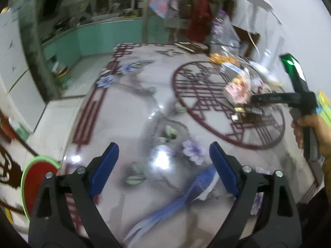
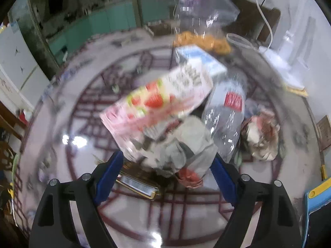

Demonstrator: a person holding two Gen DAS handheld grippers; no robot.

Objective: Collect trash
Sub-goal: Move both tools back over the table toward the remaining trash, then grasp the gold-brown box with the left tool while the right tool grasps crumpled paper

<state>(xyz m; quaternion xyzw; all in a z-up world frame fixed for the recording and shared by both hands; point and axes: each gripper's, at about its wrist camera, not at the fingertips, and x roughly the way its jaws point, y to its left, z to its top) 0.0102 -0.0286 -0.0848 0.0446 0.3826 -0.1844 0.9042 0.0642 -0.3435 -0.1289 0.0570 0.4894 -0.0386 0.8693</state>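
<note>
Two tools over patterned desk [image 1: 132,111]: left tool [image 1: 163,165] spread, empty; right tool [image 2: 167,173] spread around crumpled wrapper [image 2: 182,144], not visibly pinching. Risk: closing may nudge strawberry carton [image 2: 157,101], scattering pile.

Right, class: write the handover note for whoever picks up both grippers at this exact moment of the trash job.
Left gripper: jaws wide, nothing between them, above bare table near a blue-and-white strip.
Right gripper: jaws open either side of the crumpled grey wrapper; the blurred picture shows no grip.
Trash pile sits on the table's round red pattern: pink strawberry carton, blue-and-white carton, clear bottle, crumpled paper wad, flat gold-edged packet.
Done: nothing seen collected.
Left: all of it.
</note>
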